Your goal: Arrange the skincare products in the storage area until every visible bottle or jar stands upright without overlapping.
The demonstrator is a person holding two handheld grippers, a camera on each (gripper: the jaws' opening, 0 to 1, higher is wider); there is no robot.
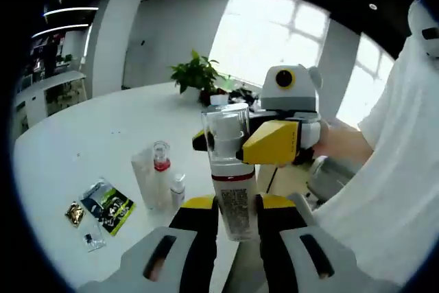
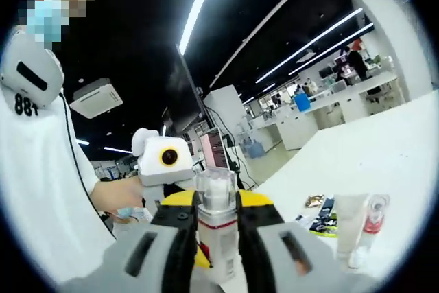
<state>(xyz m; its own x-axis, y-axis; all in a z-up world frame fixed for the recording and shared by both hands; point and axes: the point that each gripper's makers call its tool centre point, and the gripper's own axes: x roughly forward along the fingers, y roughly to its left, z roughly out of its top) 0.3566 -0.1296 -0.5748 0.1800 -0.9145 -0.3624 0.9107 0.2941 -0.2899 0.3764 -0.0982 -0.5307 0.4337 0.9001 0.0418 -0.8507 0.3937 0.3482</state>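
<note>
Right now both tools share one pump bottle [image 1: 230, 169] lifted above the white counter [image 1: 82, 142], left tool [image 1: 236, 221] pinching its body, right tool [image 1: 257, 143] pinching its clear cap, likely to steady it for standing beside the upright bottles [image 1: 159, 176].

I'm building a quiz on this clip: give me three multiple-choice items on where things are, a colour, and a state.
1. Where is the potted plant?
A. far side of the white table
B. on the floor
C. held by a gripper

2. What colour is the band on the held pump bottle?
A. blue
B. red
C. green

3. What is the state of the held bottle?
A. lying on the table
B. standing free
C. gripped by both the left gripper and right gripper

Answers: 1 A, it sits at the table's far edge. 2 B, a red ring circles it below the clear cap. 3 C, jaws close on its body and top.
</note>
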